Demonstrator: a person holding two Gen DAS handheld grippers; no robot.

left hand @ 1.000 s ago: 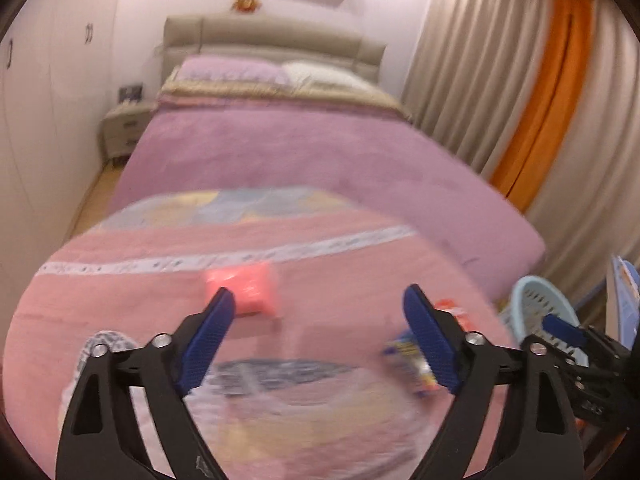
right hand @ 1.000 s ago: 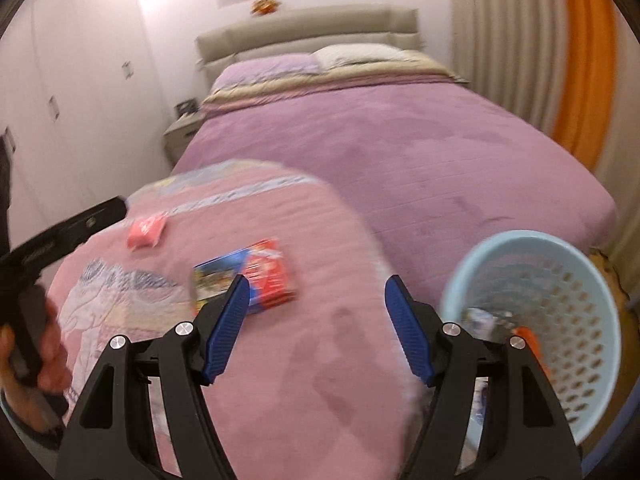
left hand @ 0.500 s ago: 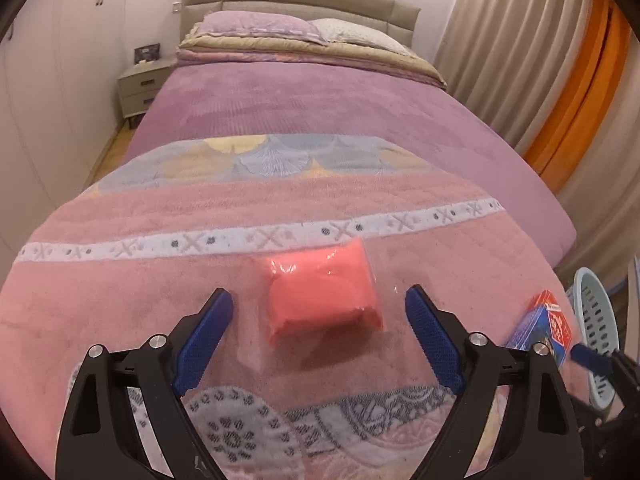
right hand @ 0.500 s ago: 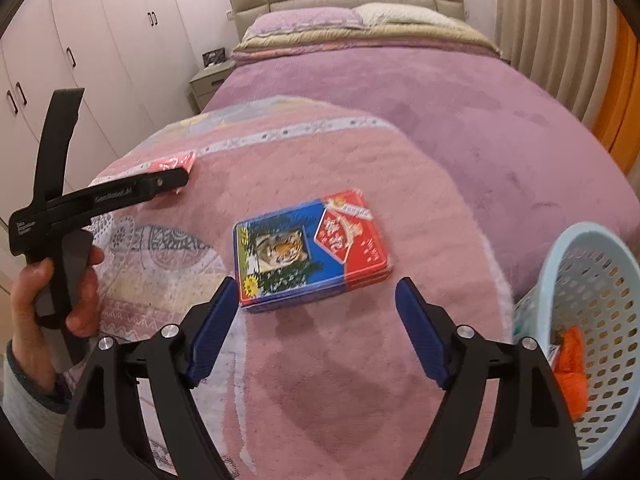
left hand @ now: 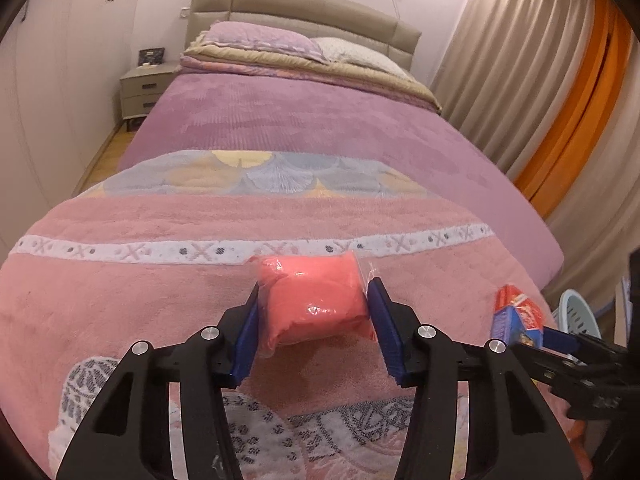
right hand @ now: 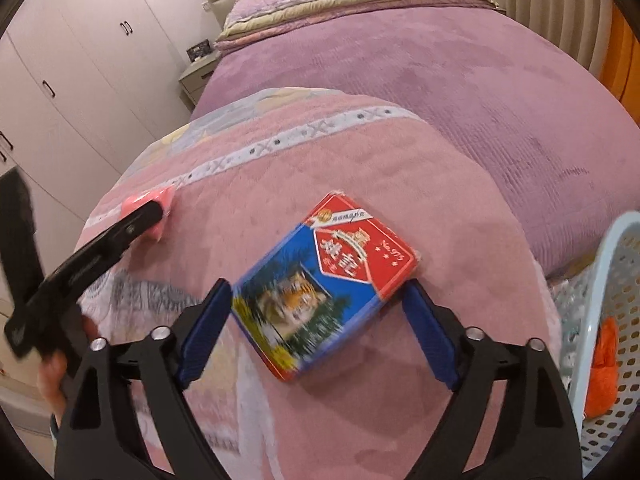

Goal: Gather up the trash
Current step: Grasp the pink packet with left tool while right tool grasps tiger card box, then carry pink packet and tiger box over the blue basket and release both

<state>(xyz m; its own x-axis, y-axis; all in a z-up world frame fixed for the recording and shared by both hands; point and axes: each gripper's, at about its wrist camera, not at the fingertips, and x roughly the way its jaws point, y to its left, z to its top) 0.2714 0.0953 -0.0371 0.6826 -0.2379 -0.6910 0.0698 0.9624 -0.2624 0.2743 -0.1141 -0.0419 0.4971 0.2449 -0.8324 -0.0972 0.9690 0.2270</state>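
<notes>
Big bed [left hand: 320,128] under a purple cover, running away toward a padded headboard [left hand: 304,12] and stacked pillows [left hand: 272,40]. Pink patterned blanket [left hand: 120,280] spread over the near end, carrying the trash. Beige and orange curtains [left hand: 560,92] along the right side; white wardrobe doors [right hand: 80,60] and a small nightstand [left hand: 146,90] on the left.

Pale blue plastic basket [right hand: 608,280] standing just off the bed's right corner, an orange item [right hand: 602,372] already inside it.

Left gripper [left hand: 312,308] held low over the blanket, pointing up the bed, blue pads pressed against both sides of a pink packet [left hand: 312,300] wrapped in clear film; packet squeezed between them, its underside touching or barely off the blanket — hard to tell which. In the right view, same gripper reaching in from the left, the hand [right hand: 56,364] wrapped round its black handle.

Right gripper [right hand: 316,320] angled down over the blanket's right part, near the basket, closed on a red and blue card box [right hand: 328,284]; box tilted, one corner raised, the pad on each side tight against an edge. Slight blur on the box. In the left view, box [left hand: 518,314] seen edge-on at the far right, well apart from the pink packet.
</notes>
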